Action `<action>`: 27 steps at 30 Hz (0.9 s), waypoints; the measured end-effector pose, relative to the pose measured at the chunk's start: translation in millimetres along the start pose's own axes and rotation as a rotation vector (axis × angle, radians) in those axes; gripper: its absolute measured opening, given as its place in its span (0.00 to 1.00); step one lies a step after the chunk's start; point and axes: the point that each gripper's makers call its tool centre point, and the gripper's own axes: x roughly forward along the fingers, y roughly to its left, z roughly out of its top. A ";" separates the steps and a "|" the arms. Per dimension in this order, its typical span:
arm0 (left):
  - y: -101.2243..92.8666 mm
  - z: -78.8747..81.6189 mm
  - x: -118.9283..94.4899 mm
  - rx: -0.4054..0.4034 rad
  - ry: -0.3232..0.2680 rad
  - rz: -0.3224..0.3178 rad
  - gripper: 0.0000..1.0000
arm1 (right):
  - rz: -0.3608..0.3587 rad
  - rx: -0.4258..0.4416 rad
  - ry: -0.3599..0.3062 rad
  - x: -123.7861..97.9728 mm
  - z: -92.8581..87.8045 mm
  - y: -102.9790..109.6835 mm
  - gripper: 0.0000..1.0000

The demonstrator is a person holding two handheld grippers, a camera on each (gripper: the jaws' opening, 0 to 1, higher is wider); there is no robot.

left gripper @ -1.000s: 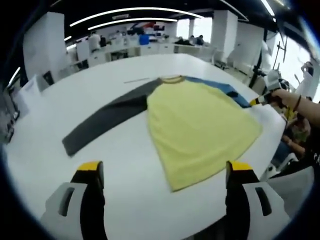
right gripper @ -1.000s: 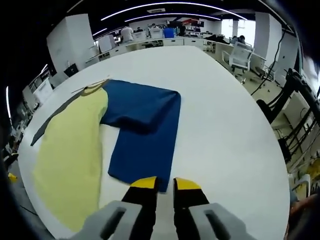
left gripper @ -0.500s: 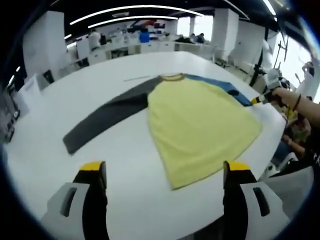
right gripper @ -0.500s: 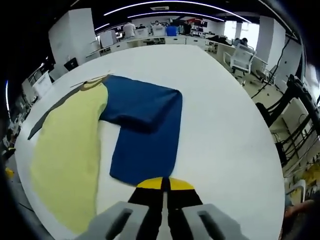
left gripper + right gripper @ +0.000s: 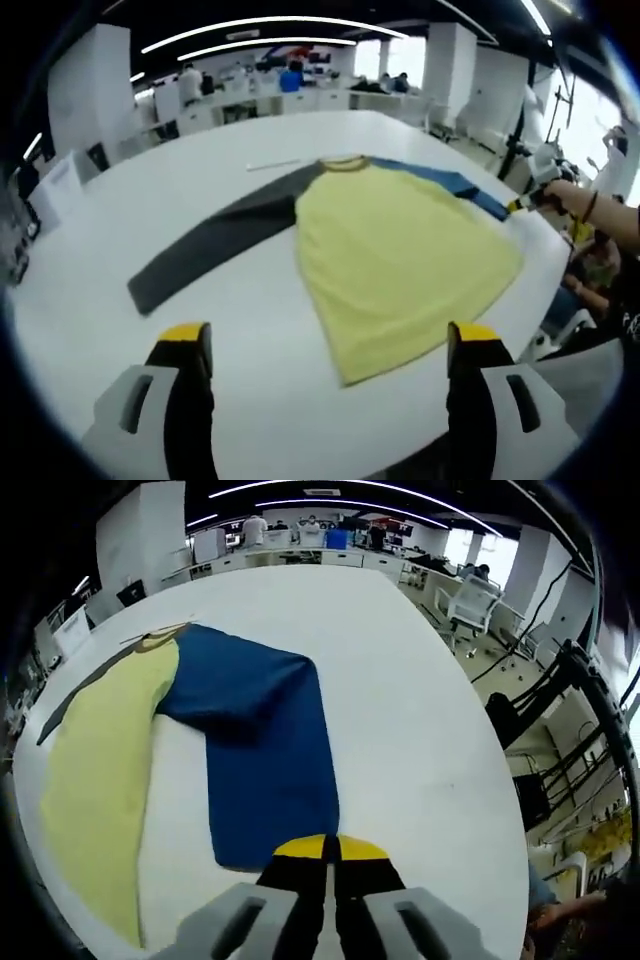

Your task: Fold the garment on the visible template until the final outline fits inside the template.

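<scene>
- Left gripper view: your white table (image 5: 150,190) carries the garment (image 5: 395,250), and beyond its far edge stand rows of office desks with people (image 5: 190,82) at them. A thin pale strip (image 5: 272,163) lies on the table just beyond the garment's collar.
- Your left gripper (image 5: 330,345) hangs on the near side of the garment with its jaws wide apart and nothing between them; the yellow hem lies just ahead, between the two jaws as seen.
- The garment lies flat: yellow body, a long dark grey sleeve stretched out to its left, a blue sleeve on the far right.
- Your right gripper (image 5: 522,203) meets the garment at that blue sleeve's end, with your hand (image 5: 578,200) behind it.
- Right gripper view: a white chair (image 5: 470,598) stands off the table's right edge.
- The jaws of your right gripper (image 5: 328,848) are pressed together at the blue sleeve's near edge; you cannot tell whether cloth is pinched.
- The blue sleeve bends back toward you, beside the yellow body.
</scene>
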 end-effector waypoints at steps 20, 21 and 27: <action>4.2 8.1 2.1 0.012 -0.019 0.013 0.93 | -0.064 0.022 -0.005 13.7 19.3 -60.9 0.00; 3.9 8.3 2.2 0.011 -0.019 0.013 0.93 | -0.060 0.032 -0.005 14.6 19.8 -62.4 0.00; 1.6 7.4 3.2 0.009 -0.012 0.008 0.93 | -0.068 0.036 0.002 16.6 22.4 -72.5 0.00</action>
